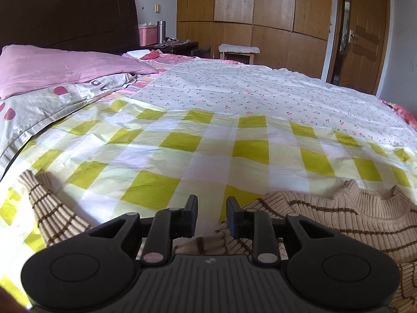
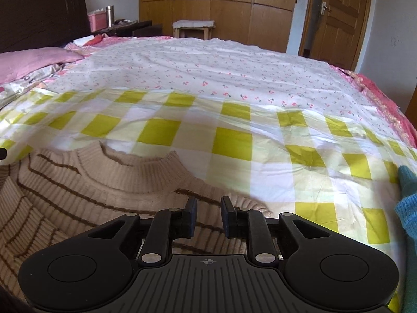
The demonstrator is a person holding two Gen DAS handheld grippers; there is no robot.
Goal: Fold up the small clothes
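1. A beige ribbed sweater (image 2: 99,182) with thin brown stripes lies spread on the yellow-and-white checked sheet (image 1: 182,156) covering the bed, its collar toward the far side.
2. The left gripper (image 1: 211,215) hovers over the sweater's shoulder edge beside one sleeve; its fingers (image 1: 191,214) stand narrowly apart with nothing pinched between them.
3. The right gripper (image 2: 208,215) hangs above the other shoulder, just below the collar, fingers (image 2: 192,215) also narrowly parted and empty.
4. A blue knit garment (image 2: 408,208) lies at the right edge, near the right gripper.
5. A pink pillow (image 1: 52,65) rests by the dark headboard (image 1: 67,10).
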